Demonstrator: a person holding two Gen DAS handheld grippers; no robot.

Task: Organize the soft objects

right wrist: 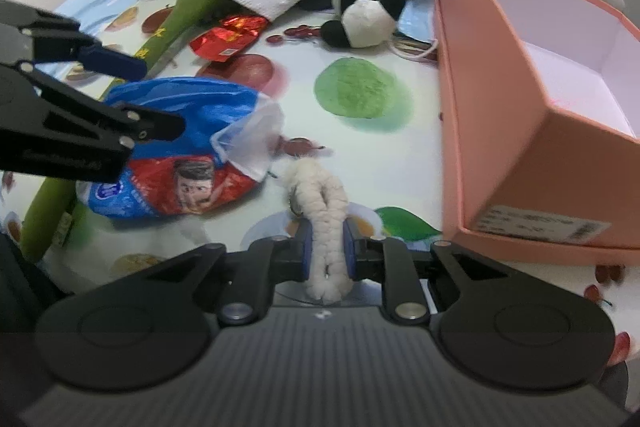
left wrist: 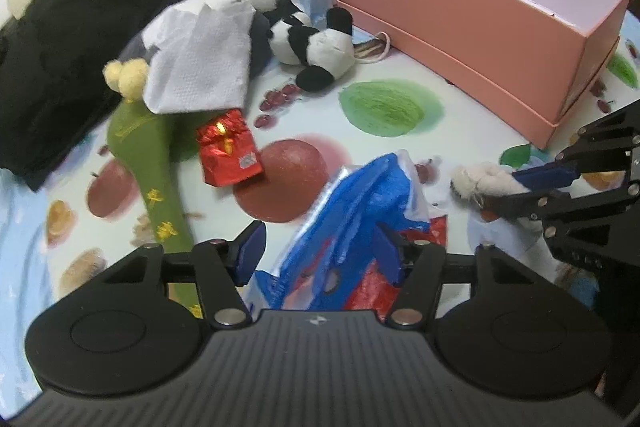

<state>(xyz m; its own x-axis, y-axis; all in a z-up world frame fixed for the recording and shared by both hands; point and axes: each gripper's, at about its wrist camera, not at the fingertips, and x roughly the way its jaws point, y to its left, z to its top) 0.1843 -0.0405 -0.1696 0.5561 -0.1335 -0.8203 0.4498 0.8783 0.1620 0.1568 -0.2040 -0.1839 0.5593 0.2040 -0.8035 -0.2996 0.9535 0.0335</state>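
The right hand-held gripper [right wrist: 327, 251] clamps a fluffy white plush [right wrist: 320, 203] on the fruit-print counter [right wrist: 360, 155] beside the pink box [right wrist: 520, 155]; the left hand-held gripper [left wrist: 320, 251] straddles a blue plastic bag [left wrist: 360, 211], jaws apart.

A fuzzy, woolly white cloth toy [right wrist: 326, 223] is pressed between the right gripper's [right wrist: 327, 251] smooth blue plastic pads [right wrist: 306, 247]. Glossy, crinkled plastic is seen in the bag [left wrist: 356, 223] between the left gripper's [left wrist: 320, 251] matt black fingers [left wrist: 224, 267].
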